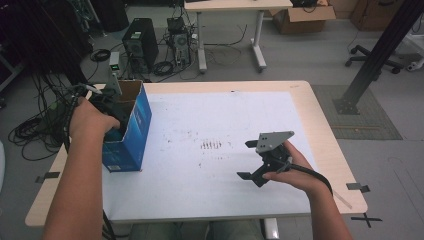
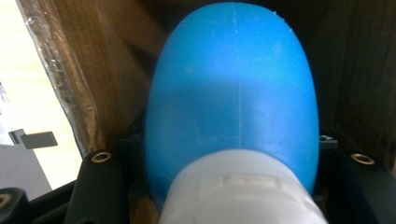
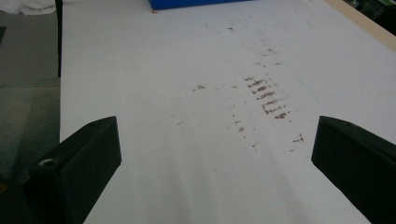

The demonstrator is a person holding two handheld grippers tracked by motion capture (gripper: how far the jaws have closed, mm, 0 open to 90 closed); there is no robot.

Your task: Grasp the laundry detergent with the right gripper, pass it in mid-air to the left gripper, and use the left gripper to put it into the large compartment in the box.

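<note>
A blue cardboard box point(image 1: 131, 135) stands open-topped at the table's left edge. My left gripper point(image 1: 120, 120) reaches down into it, with the hand over the box mouth. In the left gripper view a rounded blue object with a white end point(image 2: 233, 98) sits between the two black jaws, which press against its sides, so my left gripper point(image 2: 229, 158) is shut on it, with brown cardboard walls around it. My right gripper point(image 1: 246, 160) hovers open over the white sheet point(image 1: 220, 110) right of centre, and my right gripper point(image 3: 215, 154) holds nothing.
Brown smudges point(image 1: 211, 145) mark the middle of the sheet. The blue box's base point(image 3: 196, 3) lies far ahead of the right jaws. Beyond the table are computer towers point(image 1: 140, 42), tangled cables, a second table point(image 1: 235, 6), and a black post point(image 1: 380, 50) at right.
</note>
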